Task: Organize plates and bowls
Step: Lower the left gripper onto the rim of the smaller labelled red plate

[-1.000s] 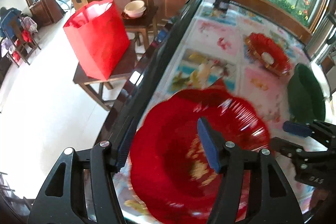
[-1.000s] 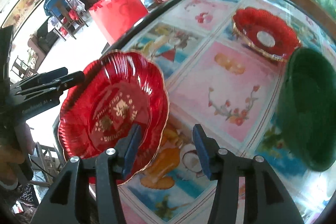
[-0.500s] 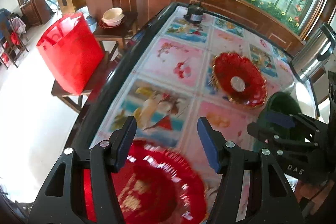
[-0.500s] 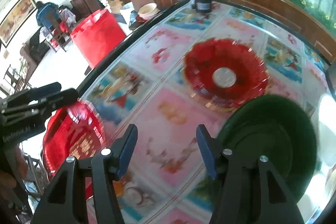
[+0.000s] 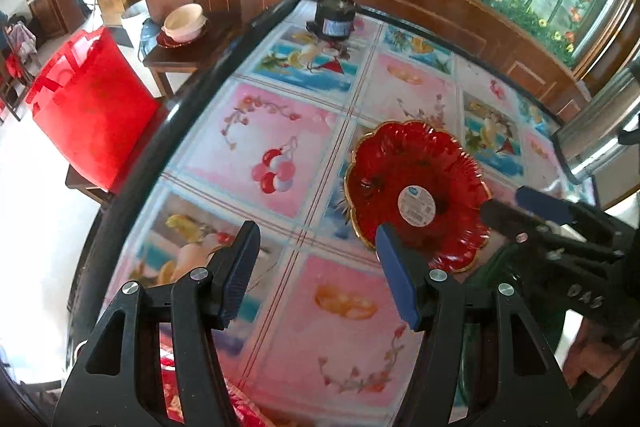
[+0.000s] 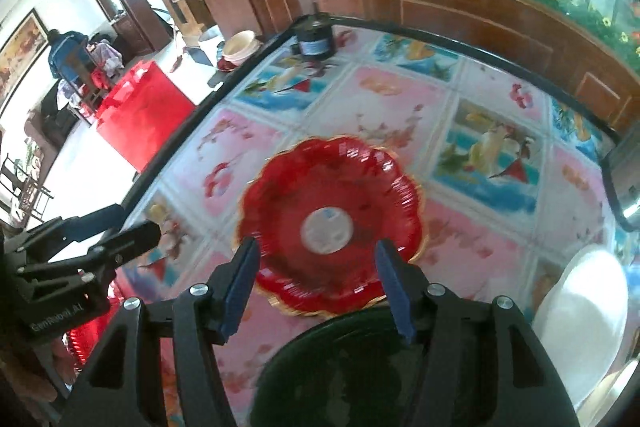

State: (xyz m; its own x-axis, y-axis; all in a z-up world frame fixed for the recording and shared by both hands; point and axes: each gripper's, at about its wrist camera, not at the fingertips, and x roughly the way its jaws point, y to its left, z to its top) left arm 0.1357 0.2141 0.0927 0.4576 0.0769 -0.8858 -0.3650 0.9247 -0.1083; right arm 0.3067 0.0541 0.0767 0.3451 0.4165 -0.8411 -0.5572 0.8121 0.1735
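A red scalloped plate (image 5: 416, 195) with a gold rim and a round white sticker lies flat on the patterned table (image 5: 280, 147). My left gripper (image 5: 316, 275) hovers open just short of its near-left edge, nothing between the fingers. In the right wrist view, the same plate (image 6: 332, 223) lies just ahead of my right gripper (image 6: 318, 283), which is open and empty. A dark green bowl (image 6: 360, 367) sits under the right gripper. A second red plate (image 5: 176, 399) shows at the bottom edge. Each gripper appears in the other's view, the right gripper (image 5: 540, 211) and the left gripper (image 6: 80, 247).
A black motor (image 5: 334, 15) stands at the table's far end. A white dish (image 6: 580, 323) and a steel pot (image 5: 600, 131) sit at the right. Off the left edge are a red bag (image 5: 92, 119) and a cream bowl (image 5: 184, 23) on low side tables.
Both grippers have swept across the table from the near red plate toward the stickered one. The near plate has dropped to the bottom of the views. The green bowl now lies under the right gripper.
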